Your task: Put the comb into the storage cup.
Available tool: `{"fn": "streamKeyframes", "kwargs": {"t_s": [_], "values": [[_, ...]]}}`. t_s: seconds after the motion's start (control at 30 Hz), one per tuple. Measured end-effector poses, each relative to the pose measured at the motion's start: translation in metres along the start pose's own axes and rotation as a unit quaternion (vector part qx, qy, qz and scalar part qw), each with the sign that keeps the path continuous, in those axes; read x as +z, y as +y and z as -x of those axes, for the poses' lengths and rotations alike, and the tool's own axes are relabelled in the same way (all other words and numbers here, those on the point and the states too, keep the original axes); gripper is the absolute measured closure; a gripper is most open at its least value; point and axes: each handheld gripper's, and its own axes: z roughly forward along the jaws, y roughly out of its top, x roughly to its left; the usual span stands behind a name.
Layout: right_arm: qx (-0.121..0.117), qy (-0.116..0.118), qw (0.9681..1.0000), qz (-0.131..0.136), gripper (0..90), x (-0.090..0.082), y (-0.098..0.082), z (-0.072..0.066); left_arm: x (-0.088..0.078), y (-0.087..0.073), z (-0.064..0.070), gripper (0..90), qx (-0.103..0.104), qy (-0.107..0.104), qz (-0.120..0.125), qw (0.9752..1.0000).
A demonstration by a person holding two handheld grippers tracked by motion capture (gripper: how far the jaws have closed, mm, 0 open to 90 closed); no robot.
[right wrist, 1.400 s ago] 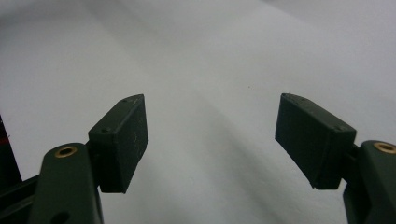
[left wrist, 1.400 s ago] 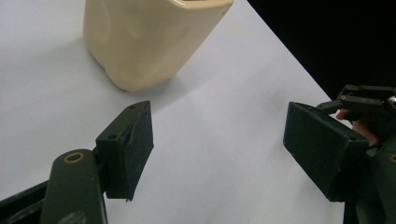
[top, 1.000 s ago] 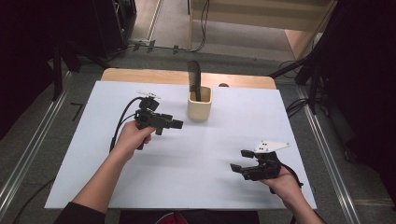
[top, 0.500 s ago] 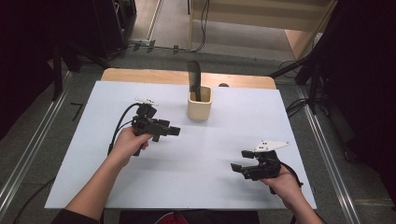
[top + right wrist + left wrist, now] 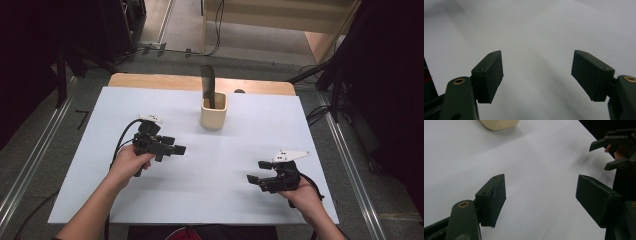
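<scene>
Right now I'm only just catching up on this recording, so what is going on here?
A person holds two grippers above a white table. The left gripper and the right gripper are both open and hold nothing. A cream cup with a dark tool standing in it sits farther back, untouched.

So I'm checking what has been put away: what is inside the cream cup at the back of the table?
A dark flat tool stands upright in the cream cup, its top sticking out above the rim. Its lower end is hidden by the cup's wall, so I cannot tell what it is.
</scene>
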Motion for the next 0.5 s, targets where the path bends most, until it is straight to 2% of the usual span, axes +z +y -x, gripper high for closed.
{"fn": "streamKeyframes", "kwargs": {"t_s": [0.1,0.3,0.5], "values": [[0.001,0.001,1.0000,-0.001,23.9,0.000,0.000,0.000,-0.001,-0.004,0.002,25.6,0.003,0.006,-0.005,1.0000],[-0.001,0.001,1.0000,-0.004,23.9,0.001,0.000,0.001,-0.002,-0.012,0.006,25.5,0.005,0.003,-0.010,0.9999],[0.004,0.003,1.0000,-0.002,23.9,0.001,0.000,0.001,-0.001,-0.018,0.007,25.6,0.015,0.015,-0.018,0.9996]]}}
